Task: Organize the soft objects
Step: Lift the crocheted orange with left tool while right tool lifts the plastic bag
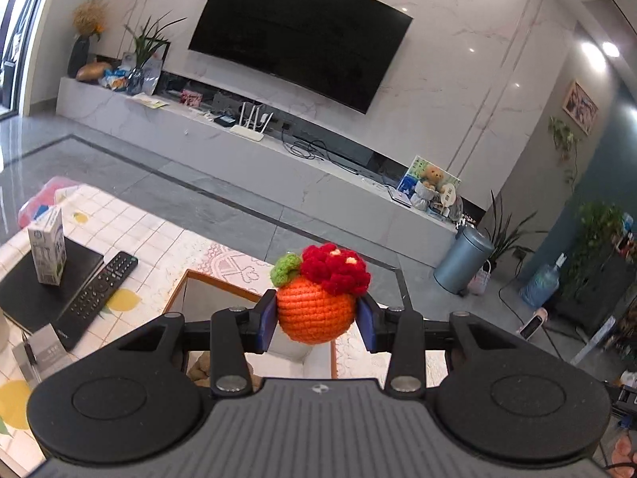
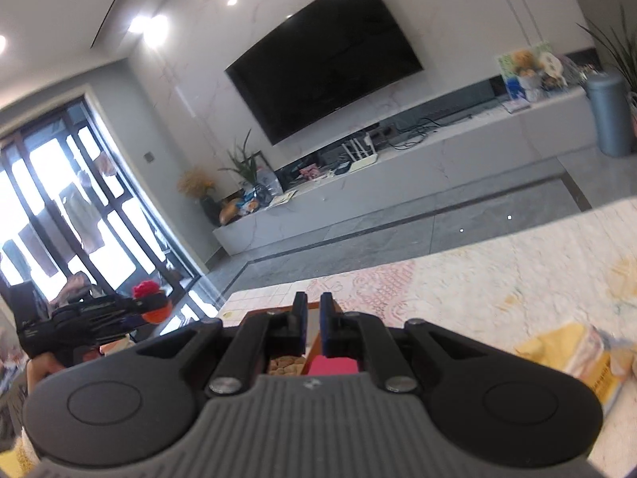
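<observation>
The left gripper (image 1: 316, 320) has its fingers (image 1: 266, 324) spread to a middling width and clamped on a crocheted orange ball (image 1: 314, 310), the blue pads pressing its two flanks. The ball is round, knitted in bright orange yarn, topped with a cluster of red woolly flowers with pale centres and a small green leaf at its upper left. It sits right between the fingertips, raised above the bench (image 1: 131, 235), with a wooden-edged box (image 1: 207, 283) just below and behind the fingers. To the left of the fingers lie a black remote (image 1: 97, 292), a dark flat pad (image 1: 43, 294) and an upright carton (image 1: 47, 249) standing on it.

The right gripper (image 2: 313, 320) has its fingers (image 2: 327, 324) drawn nearly together, only a thin slit between the blue pads, and nothing gripped. Under the fingers a pink block (image 2: 332, 366) and something tan and nubbly show in the compartments of the box. Right of the fingers the patterned bench cloth is blurred, with a yellow packet (image 2: 577, 362) on it.

Only the right wrist view shows the left gripper (image 2: 153, 306) from the side, far to the left of its own fingers, with the ball's red top and orange body (image 2: 156, 314) at its tip and a hand (image 2: 42, 368) behind it. Only the left wrist view shows the ball's leaf and stitches clearly
</observation>
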Action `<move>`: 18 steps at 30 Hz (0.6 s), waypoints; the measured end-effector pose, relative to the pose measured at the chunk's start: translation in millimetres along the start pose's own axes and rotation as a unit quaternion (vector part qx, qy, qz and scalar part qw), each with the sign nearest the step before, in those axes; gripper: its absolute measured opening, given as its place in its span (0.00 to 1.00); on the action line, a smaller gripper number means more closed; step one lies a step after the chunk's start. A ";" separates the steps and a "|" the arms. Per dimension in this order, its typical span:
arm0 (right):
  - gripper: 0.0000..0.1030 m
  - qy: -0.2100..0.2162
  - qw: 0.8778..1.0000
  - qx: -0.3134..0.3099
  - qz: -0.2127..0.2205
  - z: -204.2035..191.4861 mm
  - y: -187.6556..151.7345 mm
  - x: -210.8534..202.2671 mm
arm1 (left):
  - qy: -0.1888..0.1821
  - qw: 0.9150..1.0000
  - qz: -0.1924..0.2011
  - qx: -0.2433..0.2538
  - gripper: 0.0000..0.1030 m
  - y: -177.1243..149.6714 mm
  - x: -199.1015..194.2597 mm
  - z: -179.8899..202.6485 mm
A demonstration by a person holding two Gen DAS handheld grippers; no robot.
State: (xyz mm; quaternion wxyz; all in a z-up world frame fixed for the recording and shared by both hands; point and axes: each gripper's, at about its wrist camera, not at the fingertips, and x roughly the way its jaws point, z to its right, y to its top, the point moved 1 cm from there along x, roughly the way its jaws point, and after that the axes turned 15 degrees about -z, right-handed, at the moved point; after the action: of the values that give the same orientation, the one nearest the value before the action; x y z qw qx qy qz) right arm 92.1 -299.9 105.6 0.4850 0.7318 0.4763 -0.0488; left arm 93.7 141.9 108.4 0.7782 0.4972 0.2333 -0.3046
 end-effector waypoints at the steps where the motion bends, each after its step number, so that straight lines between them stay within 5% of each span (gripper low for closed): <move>1: 0.04 -0.013 1.000 -0.008 -0.007 -5.4 -0.4 4.3 | -0.003 1.000 -0.003 -0.002 0.45 -1.9 2.8 -3.8; 9: 0.11 -0.118 0.985 -0.050 -0.117 20.0 -51.3 54.3 | 0.008 1.000 -0.013 0.019 0.45 -28.9 18.4 -25.2; 11: 0.41 -0.149 0.975 -0.057 -0.154 35.3 -71.2 67.5 | 0.021 0.999 -0.011 0.031 0.45 -34.8 21.5 -24.7; 15: 0.47 -0.165 0.960 -0.063 -0.218 56.7 -107.3 97.4 | 0.007 0.997 -0.032 0.075 0.45 -46.7 31.9 -13.4; 18: 0.63 -0.160 0.957 -0.045 -0.238 58.5 -116.6 117.8 | 0.014 0.996 -0.038 0.084 0.45 -54.1 36.8 -6.8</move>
State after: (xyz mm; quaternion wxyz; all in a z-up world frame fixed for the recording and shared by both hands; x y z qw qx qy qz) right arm 92.0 -258.8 -65.3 0.5614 0.5572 0.5549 -0.2580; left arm 81.0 121.9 47.0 0.7180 0.5559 0.2367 -0.3456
